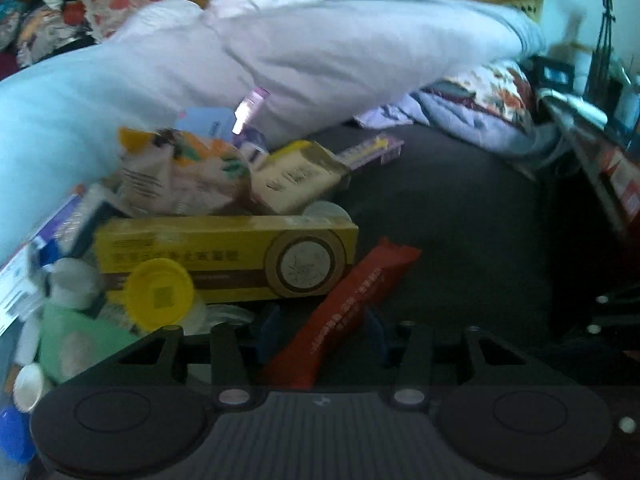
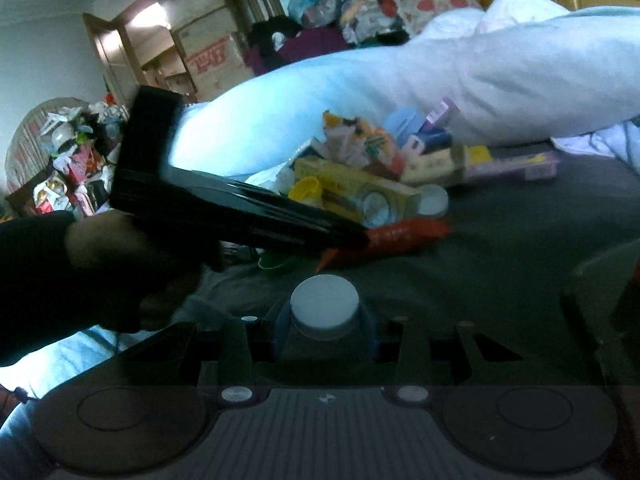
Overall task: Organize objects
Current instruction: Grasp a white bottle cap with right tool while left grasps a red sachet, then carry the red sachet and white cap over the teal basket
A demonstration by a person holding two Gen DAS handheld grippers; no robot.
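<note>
While blurred, red packet (image 1: 344, 308) between left claw (image 1: 320, 332) pads | right claw (image 2: 325, 334) grips white-capped bottle (image 2: 325, 306)

left gripper (image 1: 320, 332) fingers clamp inward; right gripper (image 2: 325, 334) fingers pinch too; hand (image 2: 120, 256) grips left handle.

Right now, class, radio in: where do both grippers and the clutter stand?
Left gripper around red packet, grip unclear. Right gripper shut on white-capped bottle. Yellow box and pile crowd the left.
</note>
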